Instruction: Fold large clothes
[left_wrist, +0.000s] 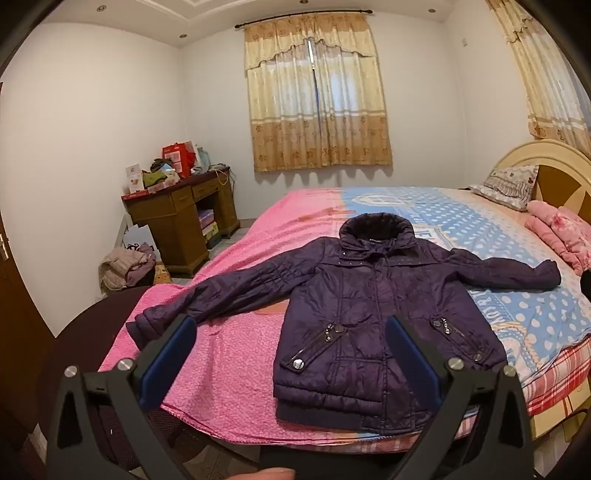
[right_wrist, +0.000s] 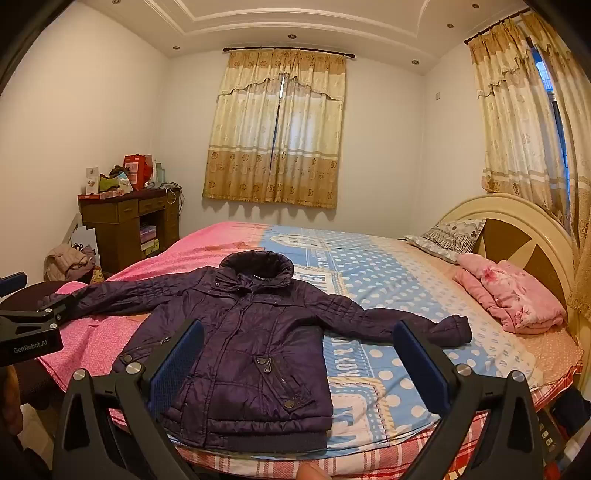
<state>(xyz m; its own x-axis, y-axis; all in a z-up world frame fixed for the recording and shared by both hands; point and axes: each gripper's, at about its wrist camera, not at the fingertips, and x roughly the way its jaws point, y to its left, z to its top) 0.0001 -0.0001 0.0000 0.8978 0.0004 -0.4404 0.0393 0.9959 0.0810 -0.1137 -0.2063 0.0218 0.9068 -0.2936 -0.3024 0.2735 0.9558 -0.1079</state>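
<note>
A dark purple quilted jacket (left_wrist: 369, 306) (right_wrist: 243, 343) lies flat, front up, on the bed (left_wrist: 240, 354) (right_wrist: 388, 280), its sleeves spread to both sides and its hem at the near edge. My left gripper (left_wrist: 291, 332) hovers before the bed's near edge, open, with nothing between its blue pads; the jacket's left sleeve cuff lies just beyond its left finger. My right gripper (right_wrist: 297, 334) is also open and empty, held in front of the jacket's hem and right half. The left gripper's body (right_wrist: 26, 332) shows at the left edge of the right wrist view.
A folded pink blanket (right_wrist: 513, 295) and a pillow (right_wrist: 447, 236) lie near the headboard (right_wrist: 517, 232). A cluttered wooden desk (left_wrist: 181, 214) stands in the far left corner, with a pile of clothes (left_wrist: 127, 267) on the floor beside it. Curtains cover the windows.
</note>
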